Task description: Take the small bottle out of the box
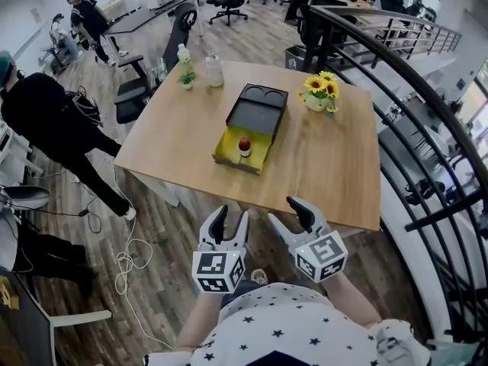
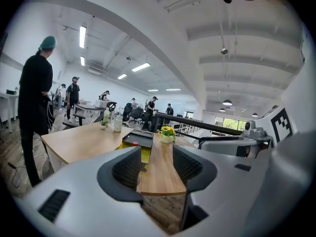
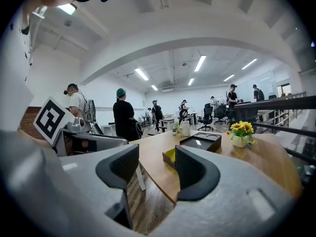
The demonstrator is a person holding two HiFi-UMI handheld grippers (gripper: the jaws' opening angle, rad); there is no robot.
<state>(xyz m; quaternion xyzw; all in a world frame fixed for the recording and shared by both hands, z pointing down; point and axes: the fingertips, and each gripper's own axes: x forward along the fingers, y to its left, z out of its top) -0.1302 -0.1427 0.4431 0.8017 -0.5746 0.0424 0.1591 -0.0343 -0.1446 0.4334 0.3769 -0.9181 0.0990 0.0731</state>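
A small bottle (image 1: 245, 146) with a red cap stands upright in the yellow-lined box (image 1: 231, 155) near the middle of the wooden table (image 1: 320, 166). The box's dark lid (image 1: 256, 109) lies open behind it. Both grippers hang in front of the table's near edge, well short of the box. My left gripper (image 1: 229, 225) is open with nothing between its jaws. My right gripper (image 1: 284, 210) is open and empty too. In the left gripper view the red cap (image 2: 135, 143) peeks over the box (image 2: 131, 145). The right gripper view shows only the box's edge (image 3: 169, 156).
A pot of sunflowers (image 1: 321, 92) sits at the table's far right. A small plant (image 1: 187, 77), a jar (image 1: 214, 72) and a tall bottle (image 1: 183, 54) stand at the far left. A person in black (image 1: 53, 120) stands left of the table. A black railing (image 1: 415, 105) runs along the right.
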